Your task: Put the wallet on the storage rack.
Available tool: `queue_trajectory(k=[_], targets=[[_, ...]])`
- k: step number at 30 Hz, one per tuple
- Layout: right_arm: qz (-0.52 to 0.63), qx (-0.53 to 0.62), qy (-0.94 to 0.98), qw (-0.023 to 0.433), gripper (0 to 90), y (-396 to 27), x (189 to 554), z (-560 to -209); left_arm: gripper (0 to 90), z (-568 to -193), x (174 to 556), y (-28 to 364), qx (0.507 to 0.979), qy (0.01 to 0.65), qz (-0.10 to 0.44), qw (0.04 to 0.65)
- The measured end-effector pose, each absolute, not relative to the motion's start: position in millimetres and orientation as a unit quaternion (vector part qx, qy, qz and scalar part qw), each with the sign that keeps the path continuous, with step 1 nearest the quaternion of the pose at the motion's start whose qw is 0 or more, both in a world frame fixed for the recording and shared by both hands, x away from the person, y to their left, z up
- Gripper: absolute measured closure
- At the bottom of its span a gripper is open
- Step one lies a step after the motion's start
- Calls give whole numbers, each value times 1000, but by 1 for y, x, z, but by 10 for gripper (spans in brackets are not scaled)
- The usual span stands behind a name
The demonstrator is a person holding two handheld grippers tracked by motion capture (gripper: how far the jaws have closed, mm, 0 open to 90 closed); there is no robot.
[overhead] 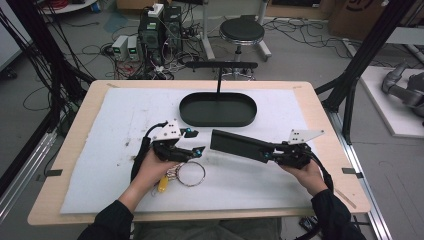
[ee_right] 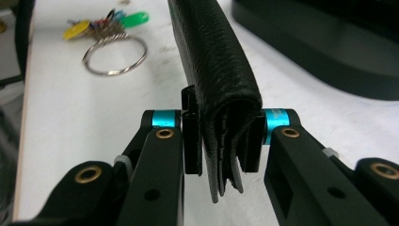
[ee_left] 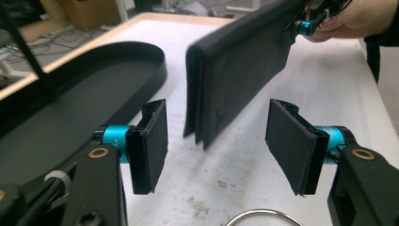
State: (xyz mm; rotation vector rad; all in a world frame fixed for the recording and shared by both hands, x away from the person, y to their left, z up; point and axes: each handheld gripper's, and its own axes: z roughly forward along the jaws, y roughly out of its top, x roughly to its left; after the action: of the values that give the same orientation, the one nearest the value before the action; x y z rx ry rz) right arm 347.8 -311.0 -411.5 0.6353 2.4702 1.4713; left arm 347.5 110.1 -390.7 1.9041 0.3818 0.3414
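Observation:
A long black leather wallet is held edge-up over the white mat, with my right gripper shut on its right end. In the right gripper view the pads press both sides of the folded wallet. My left gripper is open just left of the wallet's free end. In the left gripper view the jaws stand apart around empty space, and the wallet hangs a little beyond them. A metal key ring with coloured keys lies on the mat by the left hand.
A black oval tray sits at the back of the mat, with a thin post and crossbar rising from it. The white mat covers most of the wooden table. A stool and cables stand on the floor beyond.

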Motion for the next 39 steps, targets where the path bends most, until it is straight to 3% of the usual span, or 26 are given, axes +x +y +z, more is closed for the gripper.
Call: queue_trajectory(k=[9,15,39], targets=[[501,240,821,131,763,-311,354,-397,373,-384,336,144,789,197,163,559],[502,255,814,143,763,-305,366,-386,307,-382,324,165,771,202,171,579],[495,284,804,168,763,-257,441,-365,280,-395,290,197,746,225,194,596]])
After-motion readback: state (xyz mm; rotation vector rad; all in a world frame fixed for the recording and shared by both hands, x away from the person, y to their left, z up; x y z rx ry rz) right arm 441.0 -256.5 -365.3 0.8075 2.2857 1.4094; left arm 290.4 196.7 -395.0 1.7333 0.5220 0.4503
